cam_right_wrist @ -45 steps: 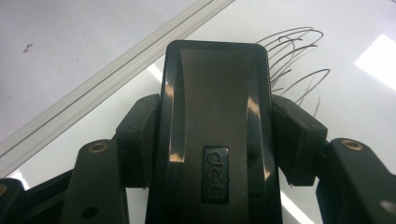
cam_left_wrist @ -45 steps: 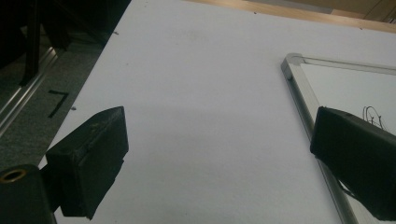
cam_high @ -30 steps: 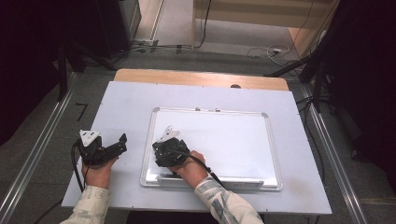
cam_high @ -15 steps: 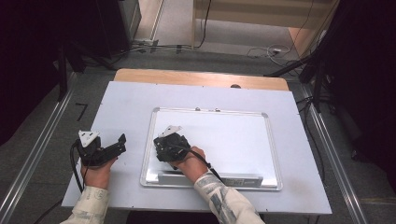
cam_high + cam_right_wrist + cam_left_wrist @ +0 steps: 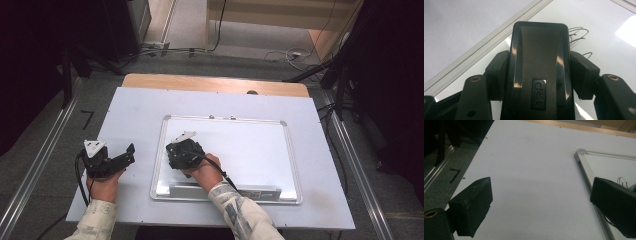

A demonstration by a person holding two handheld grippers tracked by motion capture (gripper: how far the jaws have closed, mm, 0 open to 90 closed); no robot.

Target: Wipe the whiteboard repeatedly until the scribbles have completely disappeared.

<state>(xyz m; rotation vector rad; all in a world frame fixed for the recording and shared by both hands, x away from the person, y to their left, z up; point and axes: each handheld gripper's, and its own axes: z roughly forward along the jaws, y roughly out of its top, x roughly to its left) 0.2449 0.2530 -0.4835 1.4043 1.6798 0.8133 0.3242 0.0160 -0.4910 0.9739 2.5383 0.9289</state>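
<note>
1. I counted two hand-held grippers at the table [image 5: 140, 105], one in each of the person's hands.
2. The right hand-held gripper [image 5: 537, 65] was clamped on a single black eraser [image 5: 539, 67] with glossy sides and a small raised logo; one pad pressed each long side of it.
3. In the high view that right hand-held gripper [image 5: 184, 152] sat over the left part of the whiteboard [image 5: 260, 150], with the eraser down against the white surface.
4. There was one whiteboard, silver-framed, lying flat on the table's pale sheet. One marker tray ran along its near edge.
5. I saw a few thin black scribbled loops [image 5: 577, 33] on the board just past the eraser's tip; I could not count them exactly.
6. The left hand-held gripper [image 5: 107, 160] rested on the pale sheet well to the left of the whiteboard's frame.
7. In the left gripper view its two jaws stood wide apart with nothing between them, the left hand-held gripper [image 5: 541, 202] open over bare sheet.
8. One black mark shaped like a seven [image 5: 87, 119] showed on the floor left of the table.
</note>
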